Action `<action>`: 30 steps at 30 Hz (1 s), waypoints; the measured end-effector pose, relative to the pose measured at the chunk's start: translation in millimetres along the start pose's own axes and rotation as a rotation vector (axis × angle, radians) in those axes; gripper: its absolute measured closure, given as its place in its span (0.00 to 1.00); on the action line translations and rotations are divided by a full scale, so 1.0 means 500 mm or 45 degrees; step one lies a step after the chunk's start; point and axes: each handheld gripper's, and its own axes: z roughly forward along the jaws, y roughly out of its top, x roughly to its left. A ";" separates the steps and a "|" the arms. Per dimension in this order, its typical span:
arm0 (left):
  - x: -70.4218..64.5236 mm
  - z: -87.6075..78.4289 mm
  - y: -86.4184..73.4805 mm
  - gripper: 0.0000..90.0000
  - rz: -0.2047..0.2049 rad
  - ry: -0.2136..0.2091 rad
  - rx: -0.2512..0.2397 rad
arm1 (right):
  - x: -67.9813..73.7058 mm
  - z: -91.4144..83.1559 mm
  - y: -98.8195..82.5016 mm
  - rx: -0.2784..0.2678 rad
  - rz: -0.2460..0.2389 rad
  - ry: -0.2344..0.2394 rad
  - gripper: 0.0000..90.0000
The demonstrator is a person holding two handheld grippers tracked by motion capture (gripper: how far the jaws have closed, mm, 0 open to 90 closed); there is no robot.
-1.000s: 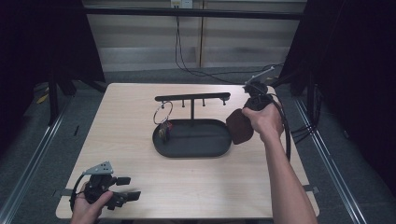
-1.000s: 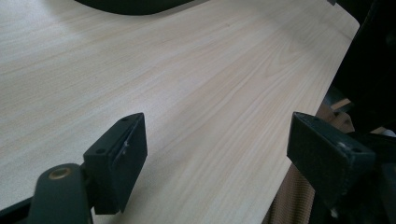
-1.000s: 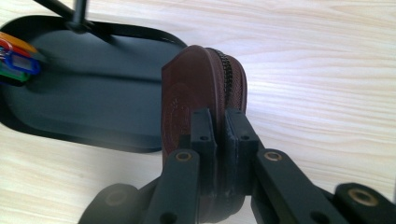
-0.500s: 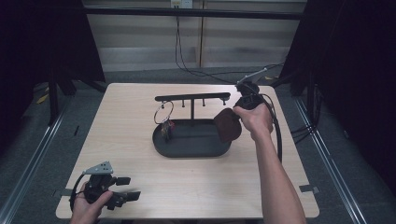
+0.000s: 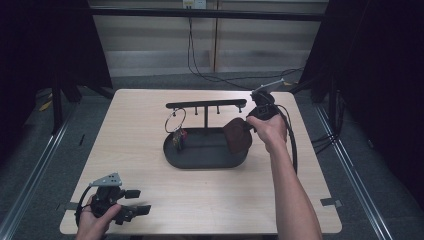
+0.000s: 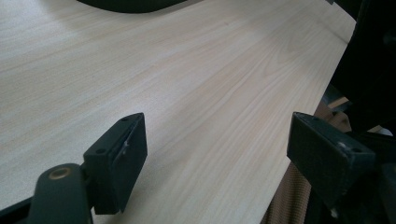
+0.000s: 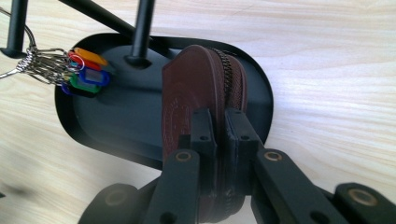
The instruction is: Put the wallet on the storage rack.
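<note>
Pale wood table [image 5: 150,130] in a dark room; black tray [image 5: 200,159] held colored keys [image 5: 178,138]. Right gripper [image 7: 220,128] clamped a brown pouch [image 5: 237,136]; left gripper [image 6: 215,154] gaped empty.

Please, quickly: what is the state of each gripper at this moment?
Left gripper: open, nothing between its jaws, low over the table.
Right gripper: shut on the brown zipped pouch, above the black tray.
</note>
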 end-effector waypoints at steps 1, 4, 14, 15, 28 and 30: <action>0.000 -0.001 0.000 0.22 0.001 -0.001 -0.004 | -0.002 0.003 -0.001 -0.006 0.012 0.012 0.93; 0.000 -0.001 0.001 0.22 0.004 0.001 -0.003 | -0.013 0.013 -0.006 -0.005 0.055 0.058 0.93; -0.006 0.001 0.001 0.22 0.028 -0.006 0.013 | -0.035 0.043 -0.022 -0.037 0.113 0.100 0.94; -0.007 0.002 0.000 0.22 0.026 -0.003 0.013 | -0.036 0.048 -0.024 -0.033 0.115 0.098 0.94; -0.005 -0.001 0.000 0.22 0.027 -0.006 0.009 | -0.045 0.098 -0.032 -0.051 0.176 0.178 0.94; -0.005 -0.001 0.000 0.22 0.028 -0.005 0.010 | -0.046 0.109 -0.035 -0.054 0.172 0.174 0.94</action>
